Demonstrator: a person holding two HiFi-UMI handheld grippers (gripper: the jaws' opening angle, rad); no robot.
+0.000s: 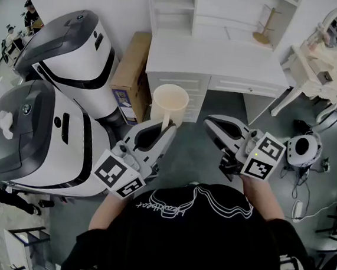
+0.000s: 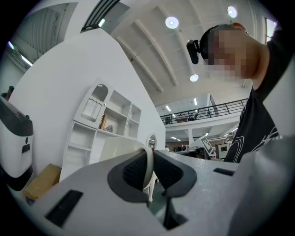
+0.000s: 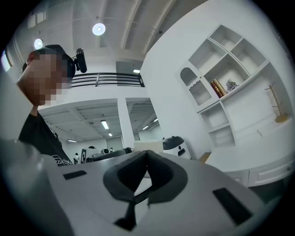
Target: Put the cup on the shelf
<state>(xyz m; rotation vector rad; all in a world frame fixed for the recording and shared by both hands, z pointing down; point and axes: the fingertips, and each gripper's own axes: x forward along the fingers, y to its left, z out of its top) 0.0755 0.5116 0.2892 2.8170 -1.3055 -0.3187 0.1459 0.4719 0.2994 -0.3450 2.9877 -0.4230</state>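
A cream cup (image 1: pixel 170 102) hangs upright in the air in front of the white shelf unit (image 1: pixel 218 23) and its desk top. My left gripper (image 1: pixel 164 125) is shut on the cup's near rim. In the left gripper view the thin cup wall (image 2: pixel 148 171) is pinched between the two dark pads, and the shelf (image 2: pixel 108 120) shows behind. My right gripper (image 1: pixel 210 123) floats to the right of the cup, apart from it. Its jaws meet at the tips (image 3: pixel 147 153) with nothing held. The shelf compartments (image 3: pixel 230 78) rise to its right.
Two large white-and-grey robot bodies (image 1: pixel 64 44) (image 1: pixel 32 136) stand at the left, with a cardboard box (image 1: pixel 130 68) against the shelf unit's side. A wooden stand (image 1: pixel 262 35) sits on the desk. A white dressing table with mirror (image 1: pixel 317 68) and a small round machine (image 1: pixel 303 147) are at the right.
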